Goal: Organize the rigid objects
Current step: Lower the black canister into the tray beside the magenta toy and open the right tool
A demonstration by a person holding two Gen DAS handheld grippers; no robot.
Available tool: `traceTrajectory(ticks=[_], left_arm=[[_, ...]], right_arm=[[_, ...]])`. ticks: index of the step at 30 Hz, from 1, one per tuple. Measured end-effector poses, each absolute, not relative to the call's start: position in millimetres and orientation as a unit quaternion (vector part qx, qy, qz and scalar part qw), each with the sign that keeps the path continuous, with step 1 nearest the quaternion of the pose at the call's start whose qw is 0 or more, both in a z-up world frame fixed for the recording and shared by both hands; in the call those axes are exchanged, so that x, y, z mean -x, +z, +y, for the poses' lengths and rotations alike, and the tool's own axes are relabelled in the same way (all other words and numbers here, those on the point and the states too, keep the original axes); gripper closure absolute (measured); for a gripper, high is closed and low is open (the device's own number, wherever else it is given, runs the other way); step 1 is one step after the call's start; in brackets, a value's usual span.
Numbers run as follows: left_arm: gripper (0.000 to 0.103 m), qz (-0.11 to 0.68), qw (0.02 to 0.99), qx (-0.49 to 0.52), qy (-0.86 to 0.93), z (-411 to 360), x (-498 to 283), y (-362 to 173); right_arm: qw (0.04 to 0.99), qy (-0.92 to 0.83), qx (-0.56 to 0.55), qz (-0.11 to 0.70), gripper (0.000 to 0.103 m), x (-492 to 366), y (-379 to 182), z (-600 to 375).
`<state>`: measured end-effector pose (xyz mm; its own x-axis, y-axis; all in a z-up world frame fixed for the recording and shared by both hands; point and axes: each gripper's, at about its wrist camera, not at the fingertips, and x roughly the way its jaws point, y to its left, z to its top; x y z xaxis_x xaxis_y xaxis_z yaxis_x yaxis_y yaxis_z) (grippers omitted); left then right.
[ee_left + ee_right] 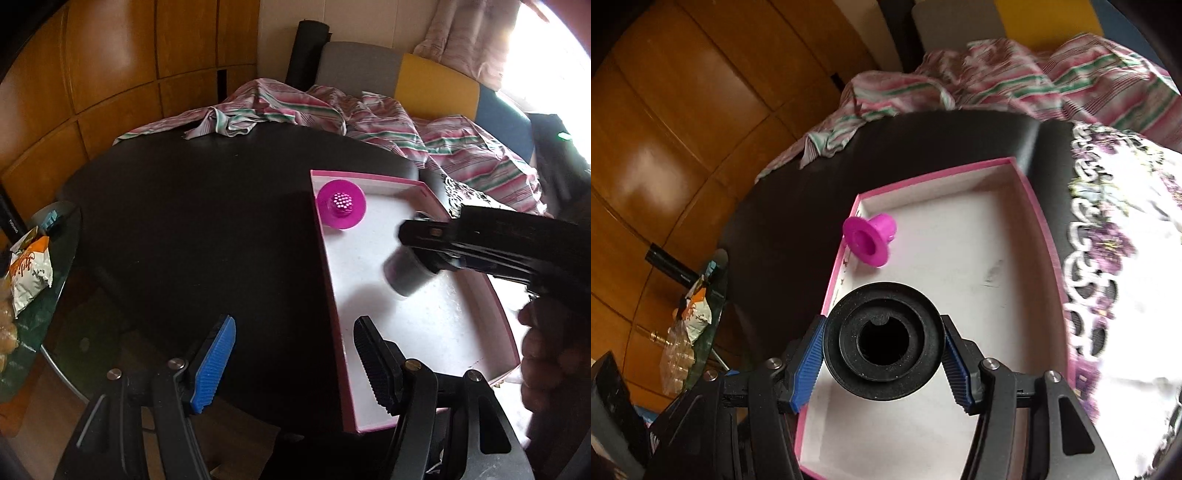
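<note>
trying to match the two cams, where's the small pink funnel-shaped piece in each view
Left wrist view: the pink piece sits right of centre in the upper half, in the far left corner of the pink-rimmed box.
Right wrist view: the pink piece lies near the middle, by the box's left wall, above the black spool held in the right gripper.
Shared landmark: the pink-rimmed box.

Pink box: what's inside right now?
One magenta flanged piece at a far corner of the pink box. The right gripper holds a black spool above, covering some floor.
</note>
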<state>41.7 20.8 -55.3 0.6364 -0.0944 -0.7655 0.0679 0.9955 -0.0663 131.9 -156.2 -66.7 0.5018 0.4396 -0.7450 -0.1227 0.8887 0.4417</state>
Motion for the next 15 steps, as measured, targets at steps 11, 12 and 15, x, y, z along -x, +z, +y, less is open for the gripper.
traceTrajectory(ticks=[11, 12, 15], left_arm=[[0.035, 0.432, 0.901, 0.026, -0.035, 29.7, -44.8, -61.0], [0.035, 0.432, 0.901, 0.026, -0.034, 30.3, -44.7, -61.0], [0.035, 0.432, 0.901, 0.028, -0.033, 31.3, -45.2, -61.2]], right_arm=[[0.829, 0.171, -0.209, 0.489, 0.028, -175.4, -78.6, -135.0], [0.83, 0.172, -0.214, 0.485, 0.026, -174.8, -77.0, -136.7], [0.837, 0.168, -0.219, 0.473, 0.024, -170.6, -71.2, -142.1]])
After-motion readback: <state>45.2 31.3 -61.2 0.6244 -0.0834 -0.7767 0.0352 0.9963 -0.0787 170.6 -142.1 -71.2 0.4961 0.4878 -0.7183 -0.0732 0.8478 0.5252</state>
